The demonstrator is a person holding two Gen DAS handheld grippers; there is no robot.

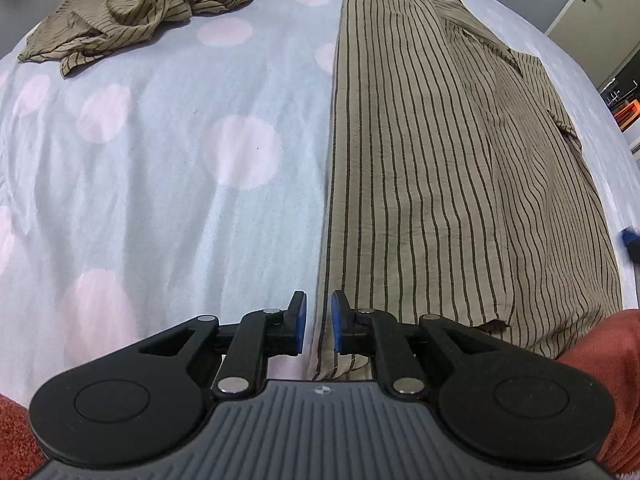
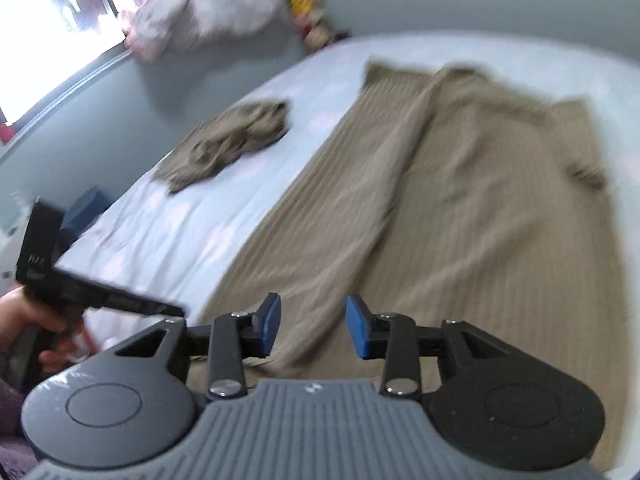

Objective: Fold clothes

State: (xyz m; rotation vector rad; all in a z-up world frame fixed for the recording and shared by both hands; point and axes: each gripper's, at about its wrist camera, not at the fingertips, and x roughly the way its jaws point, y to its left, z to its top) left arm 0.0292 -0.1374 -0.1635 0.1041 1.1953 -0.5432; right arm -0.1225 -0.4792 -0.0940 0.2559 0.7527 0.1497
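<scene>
On bed: striped shirt [image 1: 420, 168] half-folded | left tongs [image 1: 319, 326] slightly parted, empty | right tongs [image 2: 313, 326] wider, empty | next: pinch hem corners evenly.

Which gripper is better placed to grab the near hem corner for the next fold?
Probably left: the left gripper, jaws slightly apart, sits right over the striped garment hem corner. The right gripper is open above mid-fabric.

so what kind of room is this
Most likely a bedroom: clothes are laid out on a bed with a pale blue sheet dotted pink, a window sits beside it, and a door stands behind.
</scene>
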